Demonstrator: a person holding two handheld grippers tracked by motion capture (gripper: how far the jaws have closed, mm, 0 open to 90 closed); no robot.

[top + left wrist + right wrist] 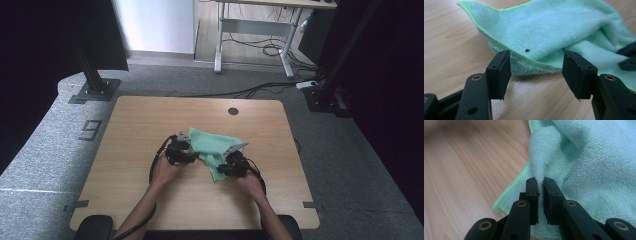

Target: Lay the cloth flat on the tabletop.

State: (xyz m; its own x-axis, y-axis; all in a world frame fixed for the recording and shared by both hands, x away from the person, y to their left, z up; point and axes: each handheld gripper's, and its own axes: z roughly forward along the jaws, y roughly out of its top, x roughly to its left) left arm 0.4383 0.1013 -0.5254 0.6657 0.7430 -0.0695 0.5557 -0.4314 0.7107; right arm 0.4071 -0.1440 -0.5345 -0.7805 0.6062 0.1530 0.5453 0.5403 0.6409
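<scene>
The green cloth [216,147] lies crumpled near the middle of the wooden table [130,165], a little toward the near side, between my two grippers. I judge it is very light and soft, a fluffy microfibre that bends everywhere and keeps no shape, so it will sag and fold when I lift it; it is not fragile and not slippery, the pile should catch well on the pads. The best place to take it is at the stitched hem or at a raised fold, because there the fabric is thicker and a pinch holds only one layer or two. My right gripper [541,185] is at the near right part of the cloth, and its jaws are closed on a standing ridge of fabric; in the right gripper view the fold goes up from between the two pads, with the bright green hem just to the left of them. My left gripper [536,67] is at the left edge of the cloth with its jaws about half open and holding nothing. In the left gripper view the folded edge of the cloth lies just beyond the fingertips [500,62], near the gap but not yet between them.
</scene>
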